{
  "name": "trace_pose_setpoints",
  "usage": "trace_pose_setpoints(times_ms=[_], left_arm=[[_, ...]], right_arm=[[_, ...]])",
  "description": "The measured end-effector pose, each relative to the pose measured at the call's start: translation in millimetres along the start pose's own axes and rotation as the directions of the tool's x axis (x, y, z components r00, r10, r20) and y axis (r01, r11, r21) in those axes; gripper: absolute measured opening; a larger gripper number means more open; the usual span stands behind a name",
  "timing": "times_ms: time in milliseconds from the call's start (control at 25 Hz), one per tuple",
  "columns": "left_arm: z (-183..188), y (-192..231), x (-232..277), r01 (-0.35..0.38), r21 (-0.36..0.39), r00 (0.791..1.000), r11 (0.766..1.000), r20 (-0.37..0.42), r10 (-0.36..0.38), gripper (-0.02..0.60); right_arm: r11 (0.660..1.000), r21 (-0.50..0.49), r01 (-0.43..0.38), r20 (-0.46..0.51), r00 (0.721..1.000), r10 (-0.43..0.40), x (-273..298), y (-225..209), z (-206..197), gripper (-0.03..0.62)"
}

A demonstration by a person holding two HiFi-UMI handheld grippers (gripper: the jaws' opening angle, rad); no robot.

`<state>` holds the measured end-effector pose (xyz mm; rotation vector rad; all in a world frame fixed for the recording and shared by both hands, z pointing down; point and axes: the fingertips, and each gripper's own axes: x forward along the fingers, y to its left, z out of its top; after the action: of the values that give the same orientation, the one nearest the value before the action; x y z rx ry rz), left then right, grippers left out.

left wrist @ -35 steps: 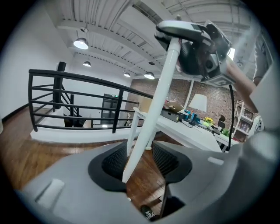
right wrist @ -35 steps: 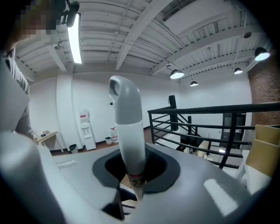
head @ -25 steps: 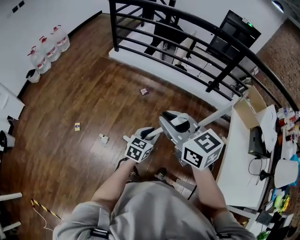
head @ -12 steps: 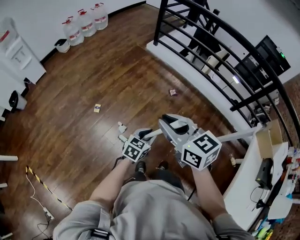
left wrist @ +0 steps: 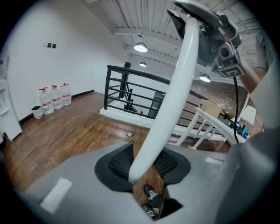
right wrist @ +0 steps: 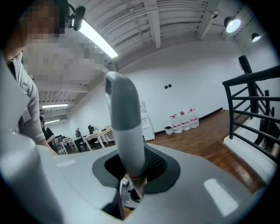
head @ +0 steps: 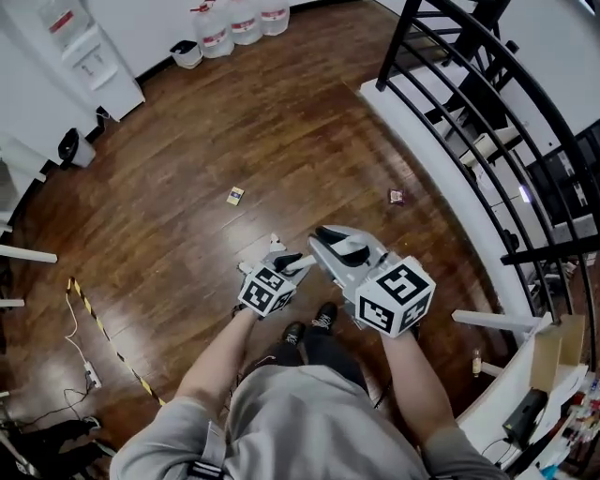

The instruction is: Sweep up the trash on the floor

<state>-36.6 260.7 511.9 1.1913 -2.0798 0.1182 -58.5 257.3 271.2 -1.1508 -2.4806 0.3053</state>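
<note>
My left gripper [head: 291, 266] [left wrist: 146, 169] is shut on a white broom pole [left wrist: 175, 87], low in front of the person. The pole runs up to my right gripper [head: 325, 238] [right wrist: 131, 174], which is shut on the pole's grey handle [right wrist: 124, 127]. The broom's head is hidden. Trash lies on the wooden floor: a white crumpled scrap [head: 275, 246] just beyond the left gripper, a yellowish card [head: 234, 195] farther out, and a small dark wrapper [head: 396, 196] [left wrist: 130, 134] near the white ledge under the railing.
A black railing [head: 487, 103] on a white ledge runs along the right. Water bottles [head: 234, 23], a small bin [head: 185, 53] and a white cabinet [head: 80, 47] stand by the far wall. A striped cable [head: 103, 337] lies at the left, a white table [head: 511, 375] at the lower right.
The person has turned and stepped, so the railing has slid right and the bottles to the top. The scrap and card now lie closer to the grippers. Both grips are unchanged.
</note>
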Motion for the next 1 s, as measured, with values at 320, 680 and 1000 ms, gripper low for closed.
trace_pose_setpoints(times_ms=[320, 680, 1000], left_arm=[[-28, 101, 10, -0.044, -0.023, 0.998, 0.999, -0.054, 0.043, 0.118], [-76, 207, 73, 0.022, 0.019, 0.991, 1.0, -0.134, -0.02, 0.121], [-64, 210, 131, 0.148, 0.069, 0.984, 0.987, -0.114, -0.14, 0.124]], right_arm=[[0.999, 0.035, -0.036, -0.023, 0.999, 0.037, 95, -38, -20, 0.06], [0.982, 0.139, 0.126, -0.055, 0.991, -0.119, 189, -120, -81, 0.057], [0.941, 0.128, 0.315, -0.074, 0.949, -0.307, 182, -171, -93, 0.055]])
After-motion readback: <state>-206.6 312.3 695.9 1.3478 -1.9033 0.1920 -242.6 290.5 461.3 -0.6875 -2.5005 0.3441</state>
